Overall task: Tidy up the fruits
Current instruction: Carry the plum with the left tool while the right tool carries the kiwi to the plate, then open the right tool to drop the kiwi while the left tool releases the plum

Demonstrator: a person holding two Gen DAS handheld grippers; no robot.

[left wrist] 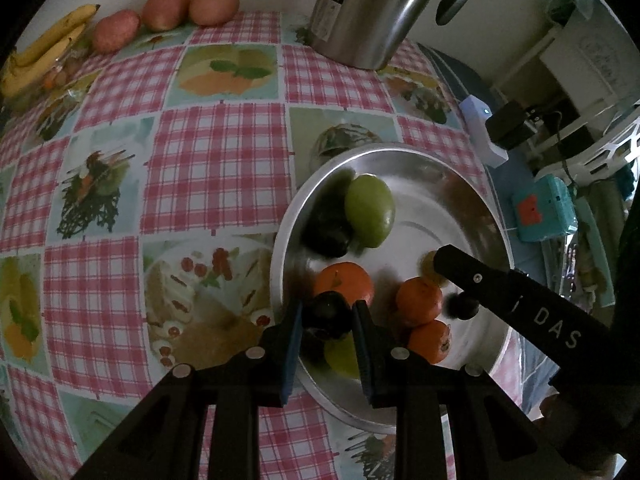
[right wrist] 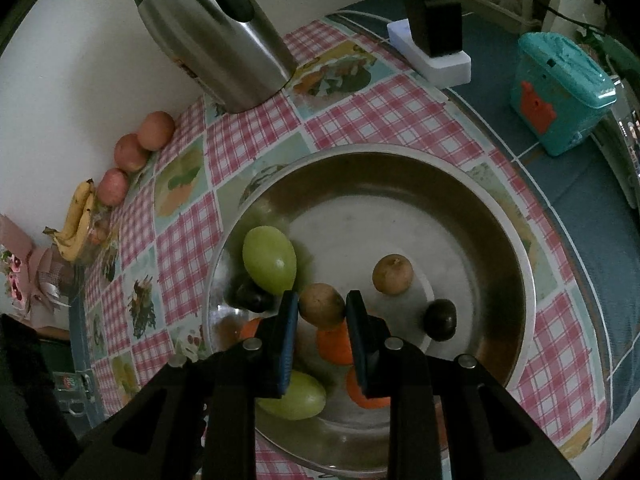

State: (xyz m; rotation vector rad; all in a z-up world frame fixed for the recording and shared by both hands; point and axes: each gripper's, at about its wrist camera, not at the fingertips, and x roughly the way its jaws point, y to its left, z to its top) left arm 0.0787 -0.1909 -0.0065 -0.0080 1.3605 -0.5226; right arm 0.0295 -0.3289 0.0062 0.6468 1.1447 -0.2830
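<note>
- In the left wrist view, a bunch of bananas (left wrist: 44,50) is seen at the upper left of the frame, at the far edge of the worktop (left wrist: 216,160), which is covered with a pink checked cloth.
- Just right of the bananas, three red apples (left wrist: 166,8) are lined up along the wall.
- A steel kettle (left wrist: 372,12) is placed at the top centre of the frame.
- A steel basin (left wrist: 476,208) is set at the centre right, and the sorted fruit is held inside it.
- Within the basin, a green fruit (left wrist: 370,210) is seen touching a dark fruit (left wrist: 326,224) on its left; three oranges (left wrist: 418,300) are gathered lower down.
- The left gripper (left wrist: 326,316) is seen at the lower centre, its jaws clamped on a small dark plum (left wrist: 326,314) above the basin's near side.
- The right gripper (left wrist: 460,276) is seen entering from the lower right of this frame.
- In the right wrist view, the basin (right wrist: 460,184) fills the centre of the frame.
- The right gripper (right wrist: 322,306) is seen at the lower centre, its jaws clamped on a brown fruit (right wrist: 322,306) over the basin.
- A second brown fruit (right wrist: 393,274) and a dark fruit (right wrist: 440,319) are seen lying on the basin floor to the right, apart from each other.
- A teal box (right wrist: 560,92) is seen at the upper right, beyond the worktop edge.
</note>
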